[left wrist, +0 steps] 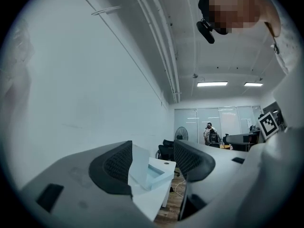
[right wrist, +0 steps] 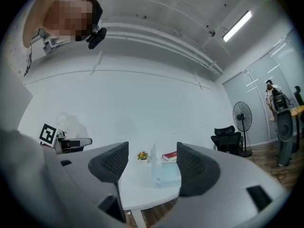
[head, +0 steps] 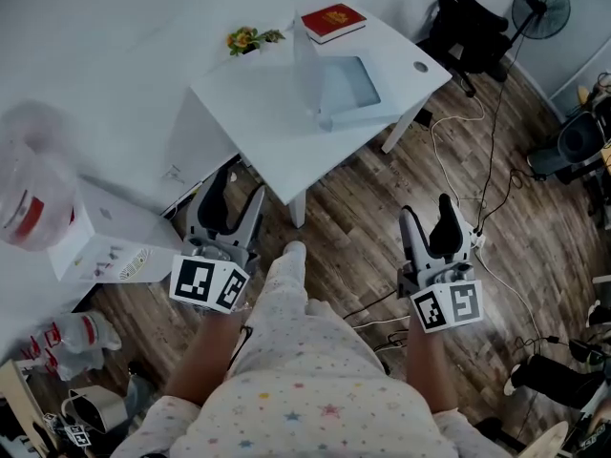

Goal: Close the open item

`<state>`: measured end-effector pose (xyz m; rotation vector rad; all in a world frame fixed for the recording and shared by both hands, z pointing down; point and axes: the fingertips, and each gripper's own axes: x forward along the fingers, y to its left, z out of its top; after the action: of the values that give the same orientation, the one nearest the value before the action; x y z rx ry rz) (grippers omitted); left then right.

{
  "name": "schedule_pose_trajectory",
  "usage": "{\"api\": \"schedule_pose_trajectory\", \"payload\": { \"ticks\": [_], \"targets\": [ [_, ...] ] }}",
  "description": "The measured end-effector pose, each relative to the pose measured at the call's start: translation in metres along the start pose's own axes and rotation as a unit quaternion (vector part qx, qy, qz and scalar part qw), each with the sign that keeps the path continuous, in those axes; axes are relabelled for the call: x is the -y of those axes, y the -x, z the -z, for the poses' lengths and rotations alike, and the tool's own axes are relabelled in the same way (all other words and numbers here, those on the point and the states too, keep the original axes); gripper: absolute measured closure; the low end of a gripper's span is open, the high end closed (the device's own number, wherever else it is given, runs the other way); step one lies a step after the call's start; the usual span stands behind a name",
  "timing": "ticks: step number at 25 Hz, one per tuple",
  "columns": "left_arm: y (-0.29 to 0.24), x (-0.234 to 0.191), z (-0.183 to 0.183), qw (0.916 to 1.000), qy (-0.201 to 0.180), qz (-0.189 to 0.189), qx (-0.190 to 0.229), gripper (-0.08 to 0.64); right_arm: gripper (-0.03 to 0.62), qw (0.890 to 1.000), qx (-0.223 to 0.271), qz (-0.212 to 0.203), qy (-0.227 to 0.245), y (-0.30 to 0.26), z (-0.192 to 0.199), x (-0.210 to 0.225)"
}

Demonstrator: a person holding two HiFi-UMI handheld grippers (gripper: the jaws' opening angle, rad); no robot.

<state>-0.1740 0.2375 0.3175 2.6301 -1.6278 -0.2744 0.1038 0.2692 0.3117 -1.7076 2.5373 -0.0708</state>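
Observation:
On the white table (head: 258, 113) stands a pale blue box (head: 348, 89), its lid (head: 305, 65) raised upright at the left side. Both grippers hover over the wooden floor, short of the table's near edge. The left gripper (head: 234, 197) is open with nothing between its fingers; in the left gripper view the box (left wrist: 149, 172) shows through the gap of that gripper (left wrist: 152, 163). My right gripper (head: 430, 222) is open and empty too, and the box (right wrist: 164, 172) appears far ahead between the fingers of the gripper (right wrist: 152, 167).
A red book (head: 332, 21) and a small flower plant (head: 250, 38) sit at the table's far edge. Black chairs (head: 473, 31) and a fan (head: 539, 8) stand at the back right. Cables (head: 496, 160) trail over the floor. A white carton (head: 105, 241) lies at the left.

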Motion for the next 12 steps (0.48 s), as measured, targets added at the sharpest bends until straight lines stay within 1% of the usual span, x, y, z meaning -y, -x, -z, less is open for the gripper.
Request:
{"api": "schedule_pose_trajectory", "payload": {
  "ticks": [5, 12],
  "targets": [
    [-0.042, -0.019, 0.003, 0.9999, -0.01, 0.007, -0.003, 0.305, 0.279, 1.0, -0.004, 0.005, -0.004, -0.038, 0.0, 0.015],
    [-0.11, -0.057, 0.002, 0.9994, -0.023, 0.026, -0.003, 0.298, 0.261, 1.0, 0.006, 0.01, -0.005, -0.114, -0.008, 0.033]
  ]
}}
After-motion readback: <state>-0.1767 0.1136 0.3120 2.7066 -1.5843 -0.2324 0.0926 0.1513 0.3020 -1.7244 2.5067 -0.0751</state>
